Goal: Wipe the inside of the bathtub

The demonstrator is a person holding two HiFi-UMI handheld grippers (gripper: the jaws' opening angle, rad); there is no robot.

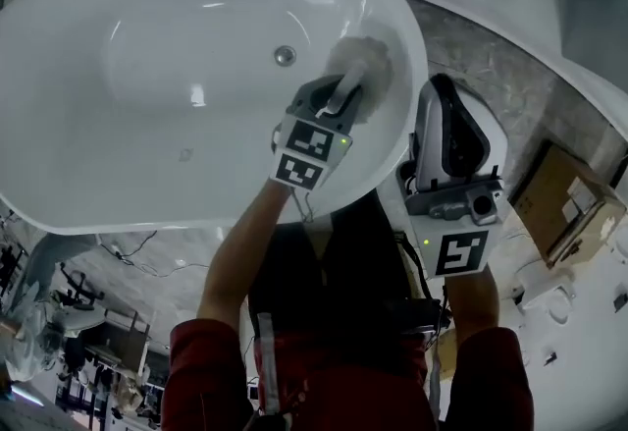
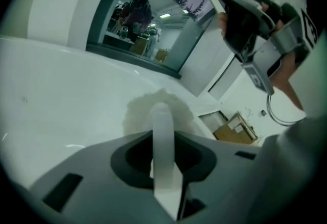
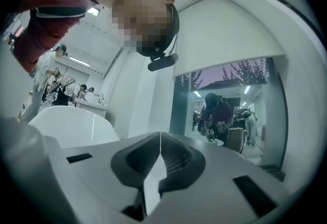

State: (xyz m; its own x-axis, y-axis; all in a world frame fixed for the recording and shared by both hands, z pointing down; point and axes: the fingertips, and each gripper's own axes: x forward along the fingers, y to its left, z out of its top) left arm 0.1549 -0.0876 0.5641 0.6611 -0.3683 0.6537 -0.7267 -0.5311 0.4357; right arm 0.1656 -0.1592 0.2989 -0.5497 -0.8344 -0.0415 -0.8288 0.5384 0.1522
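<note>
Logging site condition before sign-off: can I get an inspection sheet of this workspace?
Surface: white bathtub, inside bare apart from the drain.
Job's things: white fluffy cloth against the bathtub's inner wall near the rim.
Clutter: cardboard box on the stone-pattern floor outside the bathtub.
Grippers: left gripper shut on the cloth; right gripper shut, empty, outside the bathtub.
Cables: loose cables on the floor past the bathtub.
Surroundings: person working beyond a window.
</note>
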